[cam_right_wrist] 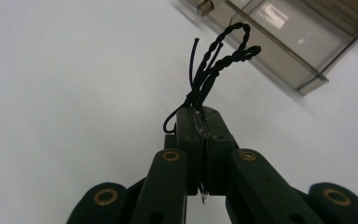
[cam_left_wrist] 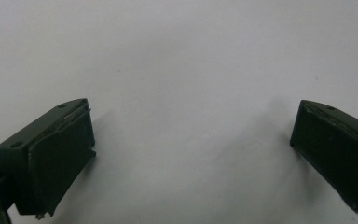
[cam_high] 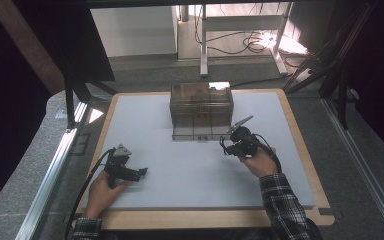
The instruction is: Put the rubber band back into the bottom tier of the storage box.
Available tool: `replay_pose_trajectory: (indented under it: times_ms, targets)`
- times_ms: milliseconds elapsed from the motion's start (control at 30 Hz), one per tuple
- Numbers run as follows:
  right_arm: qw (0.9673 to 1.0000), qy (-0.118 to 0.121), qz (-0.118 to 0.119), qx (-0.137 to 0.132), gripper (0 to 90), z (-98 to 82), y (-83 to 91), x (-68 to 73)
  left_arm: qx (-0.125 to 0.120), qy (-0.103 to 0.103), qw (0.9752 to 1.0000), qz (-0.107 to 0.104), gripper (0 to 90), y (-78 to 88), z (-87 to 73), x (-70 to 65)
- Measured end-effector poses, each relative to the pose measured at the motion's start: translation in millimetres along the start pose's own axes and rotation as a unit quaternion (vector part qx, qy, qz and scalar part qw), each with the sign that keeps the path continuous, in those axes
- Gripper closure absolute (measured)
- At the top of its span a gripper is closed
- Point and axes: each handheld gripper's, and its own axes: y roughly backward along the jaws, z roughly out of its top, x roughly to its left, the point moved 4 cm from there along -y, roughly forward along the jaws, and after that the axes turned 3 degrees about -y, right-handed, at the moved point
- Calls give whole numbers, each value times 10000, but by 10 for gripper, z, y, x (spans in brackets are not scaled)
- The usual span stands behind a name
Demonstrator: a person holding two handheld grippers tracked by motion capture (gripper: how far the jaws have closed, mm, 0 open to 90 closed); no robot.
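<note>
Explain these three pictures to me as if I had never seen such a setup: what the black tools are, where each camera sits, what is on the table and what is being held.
There is no robot: a person holds a two-jaw gripper in each hand. The high view looks down on the table from the person's side, with the left gripper at the left and the right gripper at the right. The other two pictures come from cameras riding on the grippers, looking along their own black jaws. The left gripper's view shows its jaws wide apart over bare table, with nothing between them. The right gripper has its jaws shut on a twisted black cord, whose loops stick out past the tips. At the far side of the table stands a clear brownish box, close to the right gripper.
</note>
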Motion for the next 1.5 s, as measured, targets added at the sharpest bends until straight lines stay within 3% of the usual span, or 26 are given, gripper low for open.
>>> replay_pose_trajectory:
  times_ms: [733,1500]
  targets:
    - [9979,75,-12,-640,861,242,-185,67,-1,3,10000,-1,0,0,0,0]
    - [9928,201,51,-1180,859,590,-422,159,-1,2,10000,0,0,0,0,0]
